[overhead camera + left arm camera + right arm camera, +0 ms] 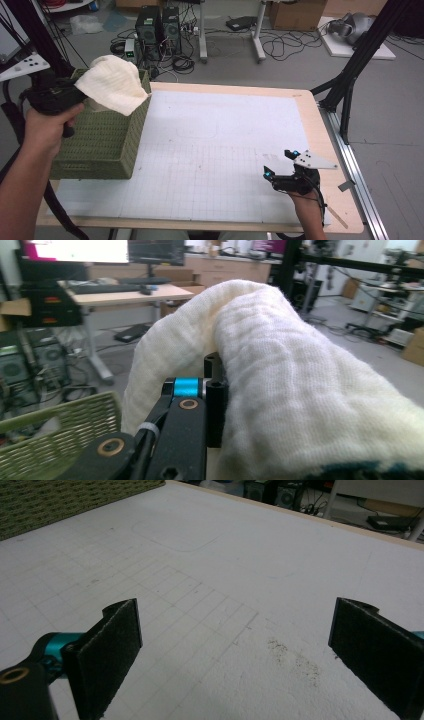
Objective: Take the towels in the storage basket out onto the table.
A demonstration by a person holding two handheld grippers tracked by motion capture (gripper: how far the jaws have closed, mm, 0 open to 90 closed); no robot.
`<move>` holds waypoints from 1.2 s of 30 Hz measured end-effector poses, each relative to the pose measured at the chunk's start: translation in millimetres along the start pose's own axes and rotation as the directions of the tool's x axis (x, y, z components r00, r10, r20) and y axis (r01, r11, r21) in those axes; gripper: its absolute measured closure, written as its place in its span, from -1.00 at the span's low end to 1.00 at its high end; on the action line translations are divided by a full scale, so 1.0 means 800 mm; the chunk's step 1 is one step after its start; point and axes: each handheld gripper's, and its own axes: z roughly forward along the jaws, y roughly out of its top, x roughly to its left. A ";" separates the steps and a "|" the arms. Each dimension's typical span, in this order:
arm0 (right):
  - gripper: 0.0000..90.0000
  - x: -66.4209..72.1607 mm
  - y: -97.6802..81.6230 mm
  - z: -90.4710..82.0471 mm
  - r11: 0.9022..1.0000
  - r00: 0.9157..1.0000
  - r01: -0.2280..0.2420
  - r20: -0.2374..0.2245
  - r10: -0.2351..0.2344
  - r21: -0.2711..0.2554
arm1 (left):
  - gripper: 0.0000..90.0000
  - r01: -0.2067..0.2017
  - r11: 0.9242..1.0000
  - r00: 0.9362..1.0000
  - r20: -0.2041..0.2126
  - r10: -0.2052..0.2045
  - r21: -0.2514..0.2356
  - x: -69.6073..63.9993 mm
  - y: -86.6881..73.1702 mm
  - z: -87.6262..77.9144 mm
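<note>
The left gripper (75, 92), jaws pinched on a cream cloth (116, 82), holds it over the green basket (100, 145) at the table's (310, 125) left edge, where a sagging fold could catch the rim; the right gripper (280, 164) rests spread wide near the front right corner.

One cream-white cloth (116, 84), draped and bunched. One green woven basket (102, 145). One table (320, 125), topped with one white gridded mat (215, 155). Two handheld grippers: the left gripper (75, 95) and the right gripper (280, 162), each with two black jaws. Two forearms entering from the bottom edge. Two dark computer towers (159, 27) on the floor behind. Two cardboard boxes (295, 14) farther back.
</note>
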 end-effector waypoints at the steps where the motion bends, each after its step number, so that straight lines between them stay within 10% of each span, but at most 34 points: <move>1: -0.87 0.000 0.000 0.000 1.000 1.000 0.000 0.000 0.000 0.003 | 0.79 -0.002 1.000 1.000 0.015 0.002 0.000 -0.005 0.000 0.003; 13: -0.87 0.000 0.000 -0.001 1.000 1.000 -0.002 0.001 0.002 -0.003 | 0.79 -0.057 0.998 0.975 0.219 0.048 0.036 -0.085 -0.019 0.063; 30: -0.87 -0.008 -0.001 -0.006 1.000 1.000 -0.017 0.016 0.017 -0.009 | 0.78 -0.073 0.984 0.884 0.467 -0.011 0.161 -0.193 -0.135 0.183; 36: -0.86 -0.010 -0.002 -0.006 1.000 0.999 -0.023 0.022 0.023 -0.011 | 0.78 -0.068 0.978 0.865 0.501 -0.042 0.199 -0.209 -0.168 0.200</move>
